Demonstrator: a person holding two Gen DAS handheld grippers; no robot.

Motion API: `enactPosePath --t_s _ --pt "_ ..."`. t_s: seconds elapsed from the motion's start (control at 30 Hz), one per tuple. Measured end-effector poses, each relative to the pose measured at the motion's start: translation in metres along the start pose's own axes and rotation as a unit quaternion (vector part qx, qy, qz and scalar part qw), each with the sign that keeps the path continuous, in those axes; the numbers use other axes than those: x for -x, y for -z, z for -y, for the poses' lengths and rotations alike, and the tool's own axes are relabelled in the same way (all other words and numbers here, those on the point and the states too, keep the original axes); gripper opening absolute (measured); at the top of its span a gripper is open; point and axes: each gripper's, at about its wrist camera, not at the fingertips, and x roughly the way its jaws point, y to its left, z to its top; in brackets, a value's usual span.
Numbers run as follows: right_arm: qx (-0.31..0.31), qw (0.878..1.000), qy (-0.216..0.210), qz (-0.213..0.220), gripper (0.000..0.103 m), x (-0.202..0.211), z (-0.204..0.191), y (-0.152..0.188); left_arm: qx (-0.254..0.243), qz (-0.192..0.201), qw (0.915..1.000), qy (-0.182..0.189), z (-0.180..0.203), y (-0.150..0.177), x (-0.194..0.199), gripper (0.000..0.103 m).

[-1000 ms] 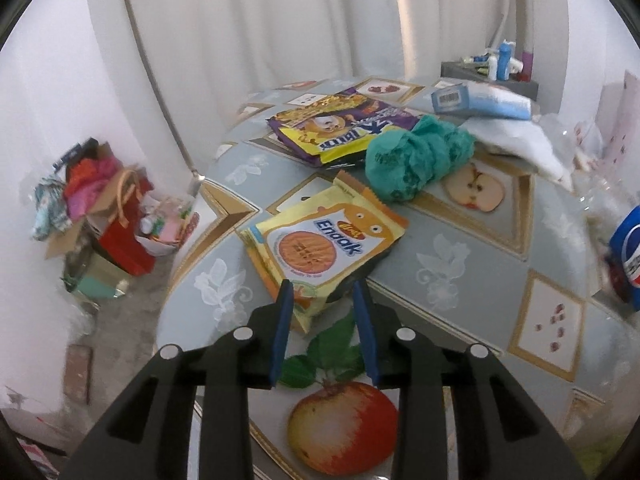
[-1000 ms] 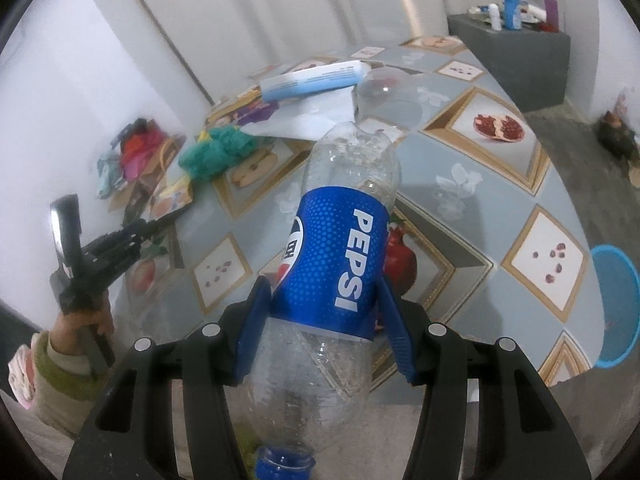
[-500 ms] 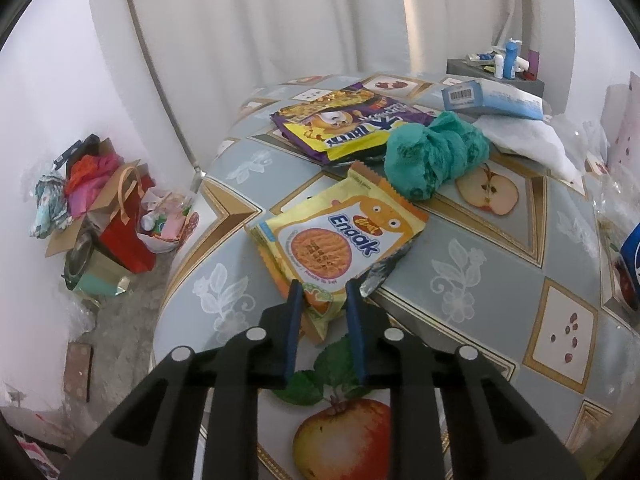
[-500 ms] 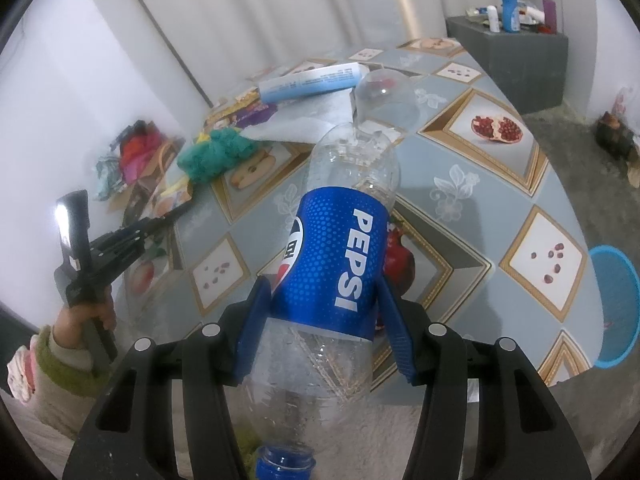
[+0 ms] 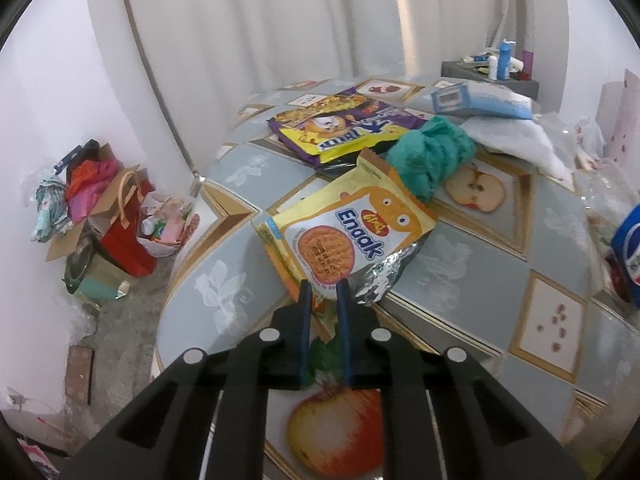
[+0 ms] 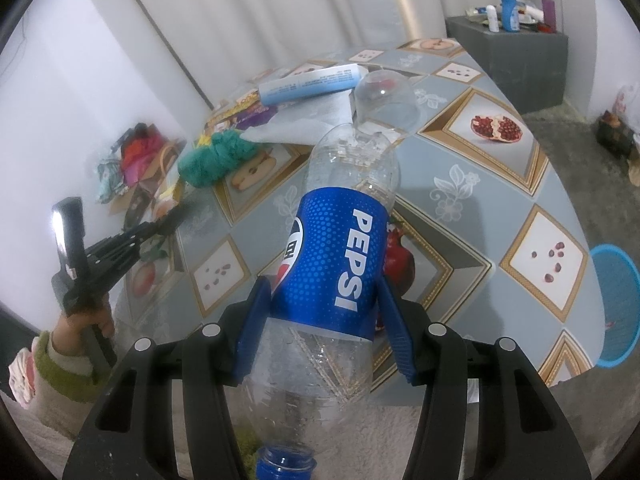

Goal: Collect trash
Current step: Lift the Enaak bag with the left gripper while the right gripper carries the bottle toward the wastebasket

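Note:
A yellow Enaak snack wrapper (image 5: 352,232) lies on the fruit-patterned table (image 5: 460,264) with a second wrapper under it. My left gripper (image 5: 322,290) has its jaws closing on the wrapper's near corner, and the pads (image 5: 305,308) pinch it. The foil edge beside them is crumpled upward. In the right wrist view the left gripper (image 6: 176,216) reaches in from the table's left side, held by a hand. My right gripper (image 6: 323,286) is shut on an empty Pepsi bottle (image 6: 340,252), neck pointing toward the camera, above the table's near edge.
A purple-yellow snack bag (image 5: 340,128), a teal crumpled wad (image 5: 432,152), a blue-white pack (image 5: 480,102), white paper (image 5: 512,136) and a clear plastic dome (image 6: 384,96) lie further back. Bags and boxes (image 5: 100,208) crowd the floor at left. A blue basket (image 6: 616,304) sits on the floor at right.
The left jaws have narrowed from around the wrapper's corner to pinching it, and the wrapper's foil edge has curled up. The right gripper and bottle have not moved.

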Motion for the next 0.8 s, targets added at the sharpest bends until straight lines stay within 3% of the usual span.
enactPosePath --t_s 0.1,0.3,0.37,0.4,0.43,0.5,0.53,0.6,0.67,0.7,0.8 --pt "-0.003 1.000 -0.001 0.001 0.051 0.001 0.002 0.000 -0.003 -0.007 0.9995 0.032 0.011 0.005 0.011 0.012" --pt "-0.005 1.000 -0.004 0.004 0.051 0.002 0.003 0.000 0.017 -0.052 0.9859 0.158 0.050 0.023 0.032 0.016" --pt "-0.005 1.000 -0.006 0.005 0.051 0.002 0.002 0.000 0.025 -0.066 0.9737 0.217 0.064 0.026 0.040 0.020" --pt "-0.005 1.000 -0.006 0.006 0.051 0.003 0.003 0.001 0.027 -0.069 0.9689 0.236 0.071 0.027 0.043 0.026" --pt "-0.006 1.000 -0.008 0.006 0.051 0.003 0.003 0.000 0.028 -0.075 0.9588 0.272 0.078 0.027 0.047 0.032" --pt "-0.006 1.000 -0.009 0.007 0.051 0.003 0.004 0.001 0.039 -0.076 0.9464 0.312 0.086 0.026 0.052 0.058" --pt "-0.006 1.000 -0.009 0.007 0.051 0.003 0.004 0.001 0.049 -0.076 0.9338 0.346 0.088 0.024 0.055 0.061" --pt "-0.006 1.000 -0.010 0.008 0.051 0.003 0.005 0.001 0.060 -0.069 0.9172 0.388 0.090 0.021 0.060 0.064" --pt "-0.007 1.000 -0.012 0.010 0.051 0.004 0.005 0.001 0.075 -0.053 0.9059 0.413 0.085 0.014 0.063 0.065" --pt "-0.008 1.000 -0.012 0.010 0.051 0.004 0.005 0.001 0.078 -0.046 0.9067 0.412 0.083 0.011 0.063 0.066" --pt "-0.008 1.000 -0.015 0.010 0.051 0.004 0.006 0.002 0.059 -0.026 0.9329 0.354 0.081 -0.002 0.053 0.066"
